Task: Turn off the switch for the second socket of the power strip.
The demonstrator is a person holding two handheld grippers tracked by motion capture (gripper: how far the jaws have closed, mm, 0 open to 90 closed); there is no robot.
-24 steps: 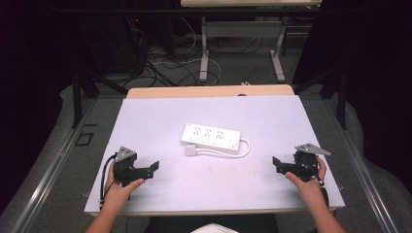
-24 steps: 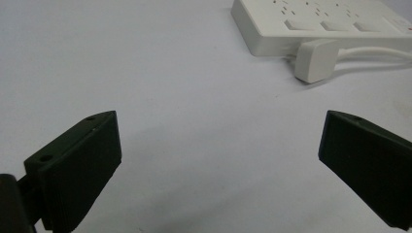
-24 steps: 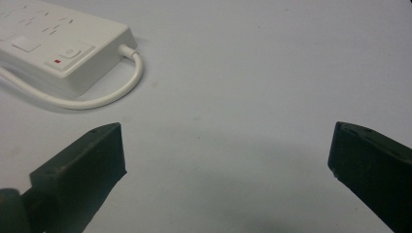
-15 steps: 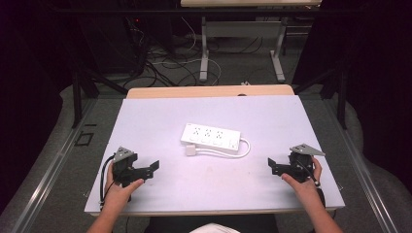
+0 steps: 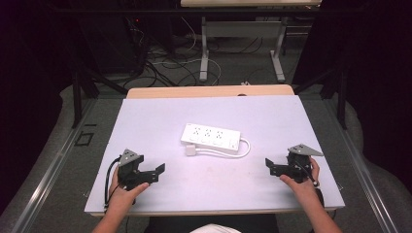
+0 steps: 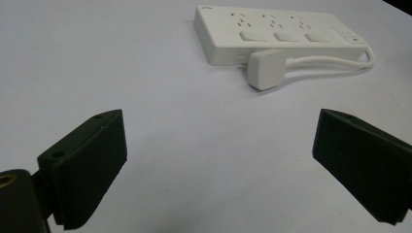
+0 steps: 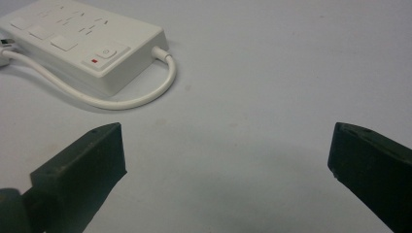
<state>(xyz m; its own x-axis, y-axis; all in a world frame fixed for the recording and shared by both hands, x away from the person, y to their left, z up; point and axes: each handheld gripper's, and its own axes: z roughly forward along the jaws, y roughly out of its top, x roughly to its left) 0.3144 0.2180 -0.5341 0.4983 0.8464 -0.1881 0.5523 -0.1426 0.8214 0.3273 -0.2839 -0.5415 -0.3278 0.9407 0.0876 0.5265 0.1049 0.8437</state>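
A white power strip [image 5: 211, 137] lies in the middle of the white table [image 5: 160, 119], its short white cable [image 5: 243, 148] looped back along its near side to a white plug [image 5: 190, 150]. In the left gripper view the power strip [image 6: 272, 29] and plug [image 6: 265, 69] lie ahead, apart from the jaws. My left gripper [image 5: 156, 172] rests near the front left, open and empty [image 6: 218, 160]. My right gripper [image 5: 268, 166] sits at the front right, open and empty [image 7: 226, 170], with the strip's switch end [image 7: 104, 51] and cable [image 7: 145, 97] ahead at upper left.
A wooden desk edge [image 5: 209, 91] borders the table's far side. Beyond it are metal table legs [image 5: 204, 46] and tangled cables [image 5: 160, 68] on the floor. Dark curtains stand on both sides.
My right gripper has shifted slightly left, toward the table's middle. The left gripper and the power strip have stayed put.
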